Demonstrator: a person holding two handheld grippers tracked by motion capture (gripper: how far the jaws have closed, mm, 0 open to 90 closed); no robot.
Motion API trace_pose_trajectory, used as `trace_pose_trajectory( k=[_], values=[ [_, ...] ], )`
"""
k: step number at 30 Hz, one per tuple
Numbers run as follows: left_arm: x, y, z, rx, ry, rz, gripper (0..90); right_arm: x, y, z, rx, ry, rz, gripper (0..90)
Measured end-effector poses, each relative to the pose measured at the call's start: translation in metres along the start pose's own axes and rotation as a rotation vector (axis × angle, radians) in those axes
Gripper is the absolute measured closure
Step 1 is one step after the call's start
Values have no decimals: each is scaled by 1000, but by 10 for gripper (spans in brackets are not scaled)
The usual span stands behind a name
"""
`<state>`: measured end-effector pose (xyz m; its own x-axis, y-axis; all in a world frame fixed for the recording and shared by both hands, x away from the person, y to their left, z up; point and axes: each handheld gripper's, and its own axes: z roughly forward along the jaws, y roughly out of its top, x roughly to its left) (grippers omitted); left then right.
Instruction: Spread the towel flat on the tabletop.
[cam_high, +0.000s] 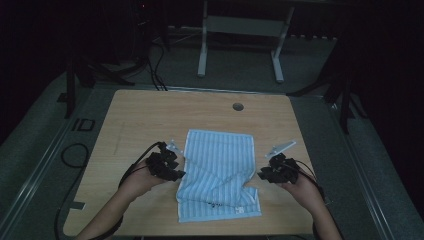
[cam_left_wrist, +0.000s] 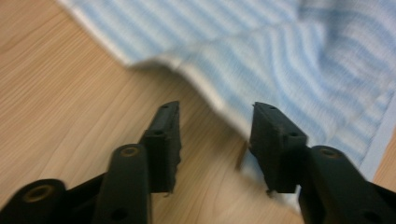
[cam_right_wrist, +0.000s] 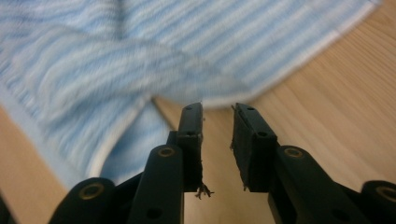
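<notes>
Blue-striped towel (cam_high: 219, 175) lies partly folded on the table (cam_high: 150, 115), long axis running away from the person, and it sits squarely between the two grippers. Left gripper (cam_high: 176, 167) is at the towel's left edge, jaws parted with bare wood between them, while right gripper (cam_high: 262, 173) is at the right edge, jaws a narrow gap apart and gripping nothing. Both are about equally near, so I'd judge either edge an equally short reach inward.

Wooden table (cam_high: 150, 115) w/ round hole (cam_high: 238, 106); grey stand (cam_high: 240, 30) behind, floor cables (cam_high: 155, 70).
</notes>
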<state>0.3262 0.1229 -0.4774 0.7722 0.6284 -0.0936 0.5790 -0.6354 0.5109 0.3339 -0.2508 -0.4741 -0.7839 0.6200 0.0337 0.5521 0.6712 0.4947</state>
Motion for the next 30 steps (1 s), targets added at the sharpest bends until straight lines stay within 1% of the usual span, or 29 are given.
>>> trace_pose_trajectory(
  k=[2,3,4,6,7,8,12,13,15,16,18,21,23,25,26,29,30],
  values=[
    [-1,7,8,-2,-4,14,563,-2,9,12,7,8,2,751],
    [-2,9,11,5,-6,24,582,-2,15,20,15,13,-6,751],
    [-3,14,16,9,-6,40,582,-2,17,25,23,15,-6,751],
    [-3,19,25,22,-19,37,581,-3,23,37,33,20,-2,751],
    [-3,21,29,25,-19,32,582,-4,26,44,43,21,-7,752],
    [-2,21,33,32,-24,28,581,-4,28,49,56,22,2,769],
    [-3,20,43,53,-27,26,580,-10,30,65,99,4,-10,819],
    [-2,19,44,54,-27,21,580,-11,29,68,113,2,-7,838],
    [-2,17,47,64,-28,21,580,-16,29,73,122,6,-4,854],
    [-1,16,48,71,-31,19,579,-18,30,73,115,10,0,864],
    [0,15,49,76,-27,21,579,-22,32,74,122,-7,-1,894],
    [0,15,51,79,-25,23,579,-29,39,77,132,-14,-1,900],
    [0,16,51,81,-27,23,578,-32,43,77,134,-35,-3,900],
    [-1,16,52,80,-23,24,579,-34,49,73,118,-58,-8,900],
    [-1,16,52,80,-25,23,579,-35,51,71,112,-59,-5,900],
    [0,16,52,80,-16,25,579,-37,61,59,70,-60,-11,900],
    [0,16,52,81,-16,24,579,-37,63,56,64,-68,-13,900]
  ],
)
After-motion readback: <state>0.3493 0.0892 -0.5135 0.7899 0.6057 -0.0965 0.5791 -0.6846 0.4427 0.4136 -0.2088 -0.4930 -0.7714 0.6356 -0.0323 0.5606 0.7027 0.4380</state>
